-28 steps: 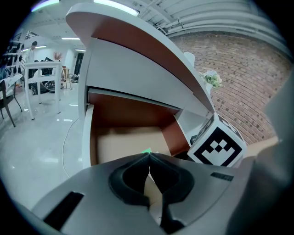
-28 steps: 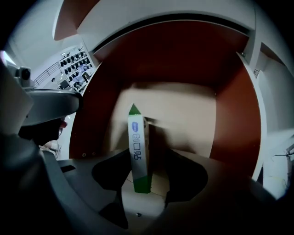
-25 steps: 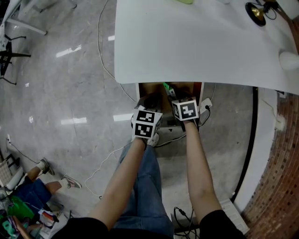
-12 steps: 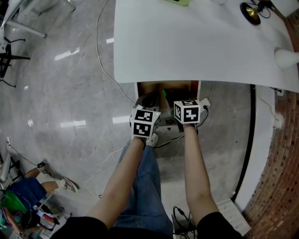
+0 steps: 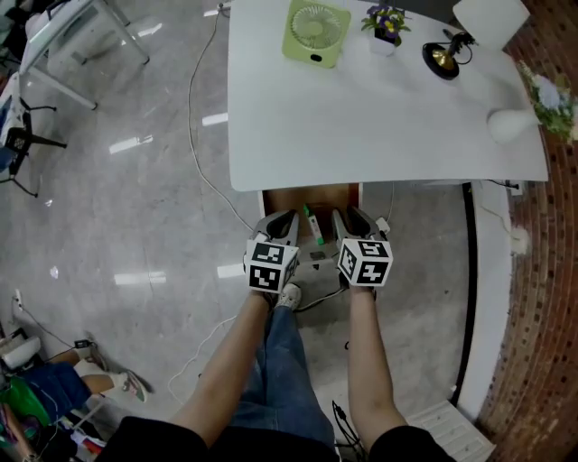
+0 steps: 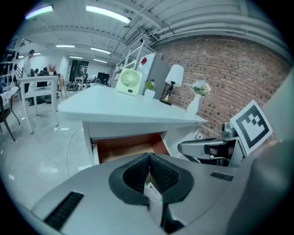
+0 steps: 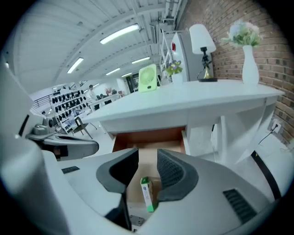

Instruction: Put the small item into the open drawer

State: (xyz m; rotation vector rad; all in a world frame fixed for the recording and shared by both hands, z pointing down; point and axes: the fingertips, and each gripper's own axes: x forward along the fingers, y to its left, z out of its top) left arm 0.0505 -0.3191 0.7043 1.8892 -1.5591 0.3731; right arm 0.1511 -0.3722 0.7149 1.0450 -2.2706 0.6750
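The table point(image 5: 388, 117) is white, and the fan point(image 5: 314, 32) on it pale green. Under its edge, the drawer point(image 5: 287, 196) is brown and the small box point(image 7: 146, 193) white with green ends.

White table point(image 5: 361, 117), green fan point(image 5: 314, 32), potted flowers point(image 5: 386, 25), lamp point(image 5: 444, 60)

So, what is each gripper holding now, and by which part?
Nothing is held. The small green-and-white box lies in the wooden drawer. The right gripper is closing its jaws on nothing; the left gripper is shut, empty.
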